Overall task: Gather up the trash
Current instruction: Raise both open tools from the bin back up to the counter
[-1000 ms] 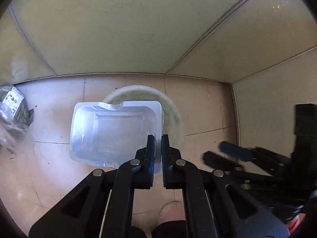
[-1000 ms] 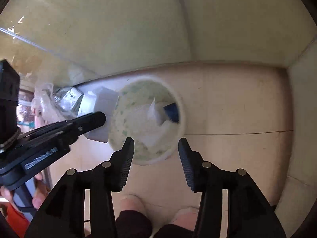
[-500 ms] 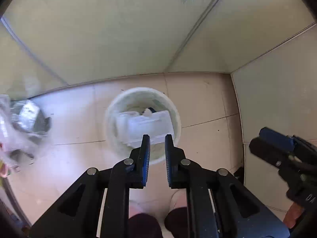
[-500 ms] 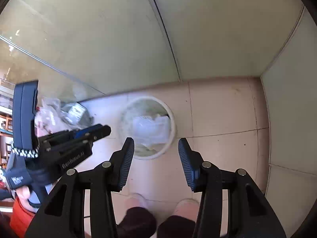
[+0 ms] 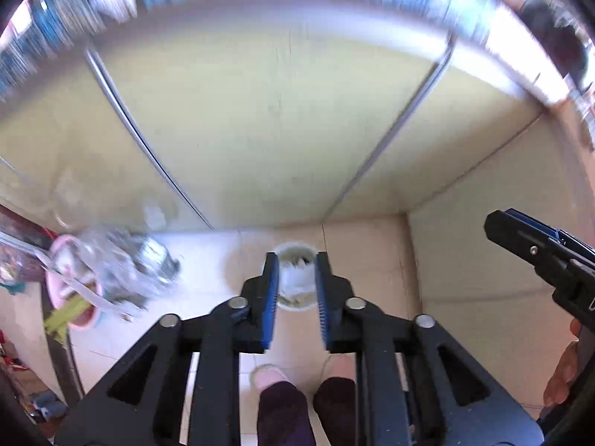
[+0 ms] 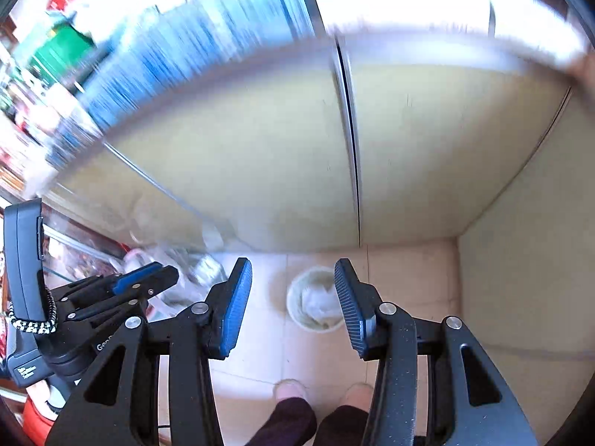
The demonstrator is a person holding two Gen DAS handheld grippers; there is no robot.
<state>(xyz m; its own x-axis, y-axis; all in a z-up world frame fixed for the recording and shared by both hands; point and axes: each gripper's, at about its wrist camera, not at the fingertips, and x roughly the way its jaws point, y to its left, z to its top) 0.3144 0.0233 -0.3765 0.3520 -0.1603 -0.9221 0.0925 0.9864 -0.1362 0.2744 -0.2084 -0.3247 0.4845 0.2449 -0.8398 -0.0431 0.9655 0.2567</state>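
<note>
While both hand-held grippers gape empty, trash lies far below in the bin.

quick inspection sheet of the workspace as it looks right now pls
surface: pale tiled floor, bare around the bin
job's things: white round bin on the floor by the wall, pale plastic trash inside it
clutter: heap of clear plastic and foil packaging on the floor left of the bin, beside a pink basin; blurred
grippers: left tool open, empty, high above the bin; right tool open wide, empty
cables: nothing seen on the floor
surroundings: beige wall panels meeting at a corner; the person's slippered feet below; blurred shelves at top
</note>
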